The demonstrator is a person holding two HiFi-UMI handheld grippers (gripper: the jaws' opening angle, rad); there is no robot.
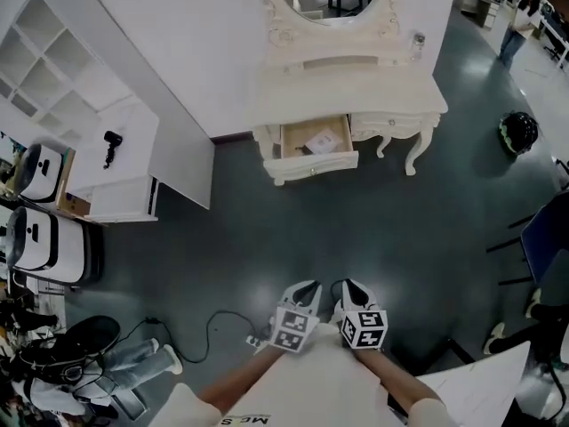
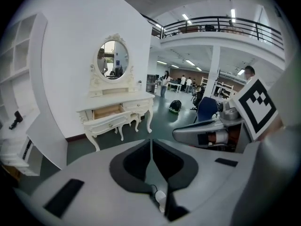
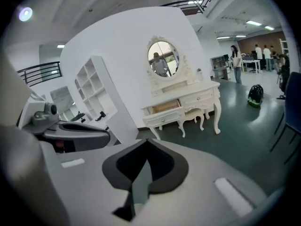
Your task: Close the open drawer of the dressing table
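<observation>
"Across the dark floor, well apart from both tools, stands the dressing table (image 1: 356,78). The drawer (image 1: 311,161) on our left is pulled out toward us, with something flat and pale lying inside."

"And the tools?"

"Left tool (image 1: 307,286) and right tool (image 1: 348,285) sit low and side by side, near the body. Each has its jaws pressed together with nothing between them; both gripper views show the pads meeting."

"That suits a push. How would you go about it?"

"I judge the walk-up comes first. Then set a closed tip flat on the drawer front, near the knob (image 2: 111,125) at its middle, and push straight along the slide. An off-centre shove could skew the drawer and jam it."

"One tool or both?"

"One at the centre should do. Two, either side of the knob, would hold it squarer. Ease off at the end, so the front comes flush with the neighbouring drawer (image 1: 391,124) and the thin-legged table isn't knocked toward the wall."
</observation>
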